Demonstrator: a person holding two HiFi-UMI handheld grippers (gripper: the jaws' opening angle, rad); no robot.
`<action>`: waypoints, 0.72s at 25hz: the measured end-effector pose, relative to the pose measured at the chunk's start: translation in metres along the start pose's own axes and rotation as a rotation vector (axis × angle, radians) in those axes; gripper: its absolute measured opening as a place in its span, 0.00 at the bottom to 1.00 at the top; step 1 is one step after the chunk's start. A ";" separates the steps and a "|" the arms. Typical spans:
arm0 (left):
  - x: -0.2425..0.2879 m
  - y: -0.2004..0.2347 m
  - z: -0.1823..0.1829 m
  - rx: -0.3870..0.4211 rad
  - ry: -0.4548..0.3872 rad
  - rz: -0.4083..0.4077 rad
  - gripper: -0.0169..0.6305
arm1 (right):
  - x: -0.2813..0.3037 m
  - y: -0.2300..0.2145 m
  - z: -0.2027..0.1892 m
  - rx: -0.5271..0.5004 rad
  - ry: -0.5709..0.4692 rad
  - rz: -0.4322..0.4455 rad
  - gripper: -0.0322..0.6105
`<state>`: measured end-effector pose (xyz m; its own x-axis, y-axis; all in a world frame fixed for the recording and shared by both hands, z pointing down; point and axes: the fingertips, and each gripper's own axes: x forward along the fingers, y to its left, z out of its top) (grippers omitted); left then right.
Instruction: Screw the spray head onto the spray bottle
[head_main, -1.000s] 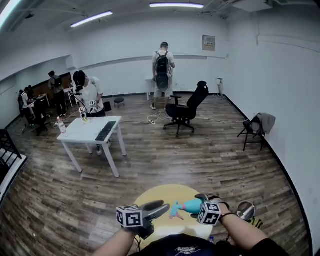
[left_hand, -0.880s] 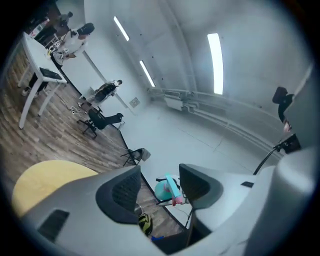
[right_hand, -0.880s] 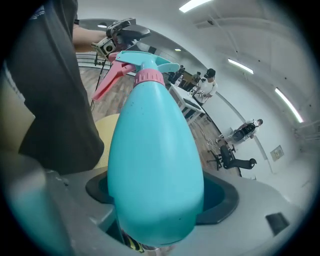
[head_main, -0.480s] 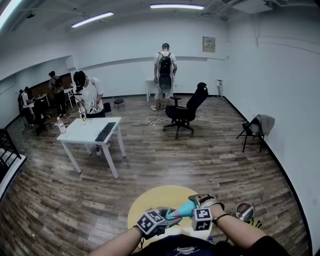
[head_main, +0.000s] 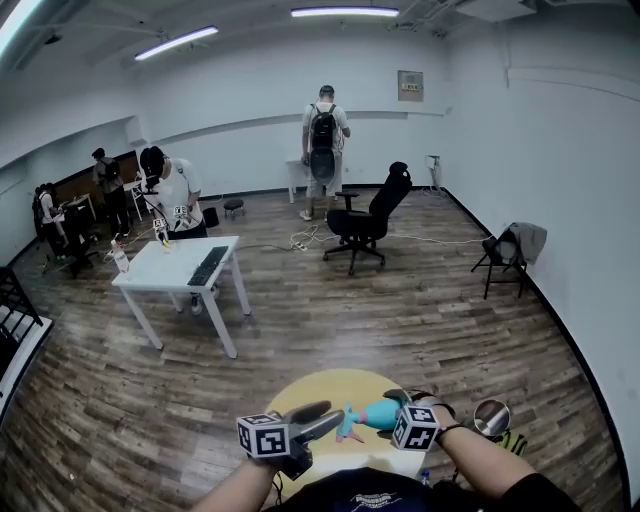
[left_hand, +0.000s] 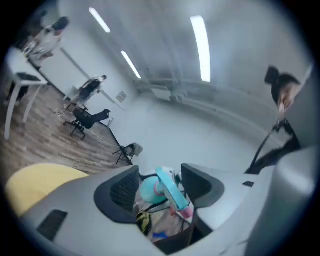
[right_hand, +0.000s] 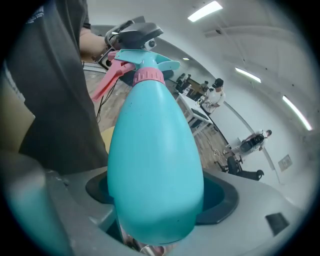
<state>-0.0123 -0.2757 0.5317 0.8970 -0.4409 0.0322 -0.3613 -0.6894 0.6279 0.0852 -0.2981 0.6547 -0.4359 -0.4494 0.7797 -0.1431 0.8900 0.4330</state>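
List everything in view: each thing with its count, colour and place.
teal pear-shaped plastic spray bottle: one, teal, in the right gripper.
teal spray head with pink collar and trigger: one, teal and pink, on the bottle's neck.
round yellow table: one, yellow, just in front.
white rectangular table: one, white, left of mid-room.
black keyboard: one, black, on the white table.
black office chair: one, black, mid-room.
dark folding chair: one, grey garment on it, by the right wall.
person with a black backpack: one, at the back wall.
person in a white shirt: one, behind the white table.
left gripper: one, grey, jaws opening, spray head between them, not pressed.
right gripper: one, grey, clamped on the bottle.
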 end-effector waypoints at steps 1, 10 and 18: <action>-0.016 0.009 0.012 -0.080 -0.070 0.002 0.49 | -0.002 -0.004 -0.015 0.028 0.016 -0.012 0.73; 0.007 0.002 -0.014 -0.107 0.083 -0.049 0.51 | -0.014 -0.021 0.003 -0.132 0.044 -0.123 0.73; 0.039 -0.007 -0.077 0.635 0.524 0.150 0.35 | 0.010 0.000 0.010 -0.357 0.129 -0.100 0.73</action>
<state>0.0444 -0.2439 0.5885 0.7739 -0.3373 0.5360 -0.4201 -0.9068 0.0359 0.0722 -0.3019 0.6581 -0.3174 -0.5587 0.7663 0.1490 0.7686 0.6221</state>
